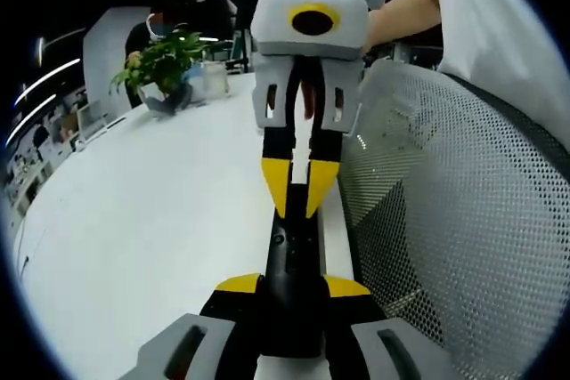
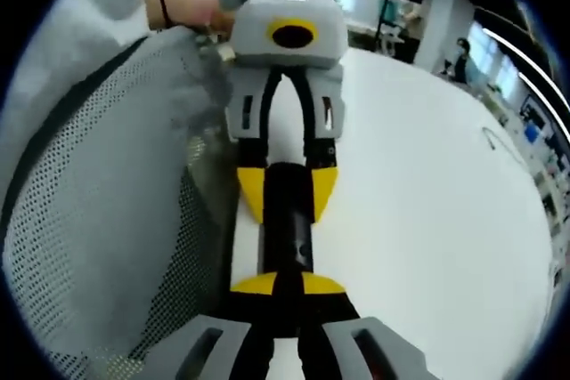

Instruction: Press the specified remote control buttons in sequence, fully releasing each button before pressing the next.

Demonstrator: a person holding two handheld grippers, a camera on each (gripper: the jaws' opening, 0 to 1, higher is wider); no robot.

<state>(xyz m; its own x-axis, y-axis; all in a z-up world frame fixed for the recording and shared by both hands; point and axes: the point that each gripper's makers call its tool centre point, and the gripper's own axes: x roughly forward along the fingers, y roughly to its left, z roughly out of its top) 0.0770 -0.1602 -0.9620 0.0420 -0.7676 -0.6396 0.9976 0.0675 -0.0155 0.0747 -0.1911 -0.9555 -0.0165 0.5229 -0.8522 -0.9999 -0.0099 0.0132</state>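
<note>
A slim black remote (image 1: 289,260) lies lengthwise between the yellow tips of my left gripper (image 1: 292,286), which is shut on its near end above the white table (image 1: 134,220). From the top of the left gripper view my right gripper (image 1: 298,198) points down at the remote, its yellow tips drawn together and resting on the button face. In the right gripper view the remote (image 2: 287,220) runs from my right gripper (image 2: 287,284) to the left gripper (image 2: 287,189), whose tips flank its sides. The buttons are too dark to tell apart.
A grey mesh chair back (image 1: 445,220) (image 2: 98,202) stands close beside the table edge. A potted plant (image 1: 165,64) sits at the table's far end. The person's arm (image 1: 401,15) and hand (image 2: 187,11) hold the grippers. Another person (image 2: 463,51) stands far back.
</note>
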